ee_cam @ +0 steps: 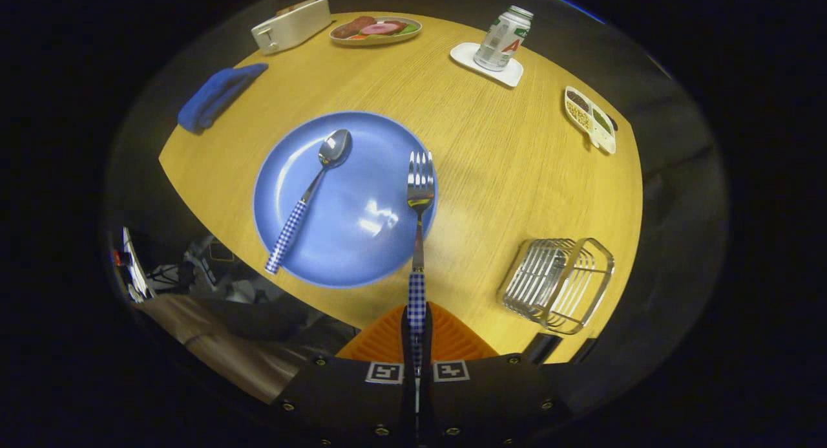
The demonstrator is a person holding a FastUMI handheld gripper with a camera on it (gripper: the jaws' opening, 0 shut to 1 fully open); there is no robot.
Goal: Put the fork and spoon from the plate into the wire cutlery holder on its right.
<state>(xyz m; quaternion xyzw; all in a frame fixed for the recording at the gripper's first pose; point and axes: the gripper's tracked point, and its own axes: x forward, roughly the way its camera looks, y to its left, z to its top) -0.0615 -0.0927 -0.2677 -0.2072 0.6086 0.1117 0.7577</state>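
My gripper [417, 319] is shut on the blue-checked handle of the fork [419, 189], both orange fingers [387, 335] pressing on it. The fork sticks straight out ahead, its tines over the right rim of the blue plate [362, 228], and looks lifted above the table. A spoon [310, 192] with the same checked handle lies slanted on the plate's left half, its handle end hanging over the near rim. The wire cutlery holder [559, 283] stands on the wooden table to the right of the fingers, near the table's edge.
Beyond the plate sit a folded blue cloth [216, 96], a white toaster [291, 24], a dish of food [376, 29], a can on a white coaster [502, 37] and a divided snack tray [589, 118]. The table's near edge runs just left of the fingers.
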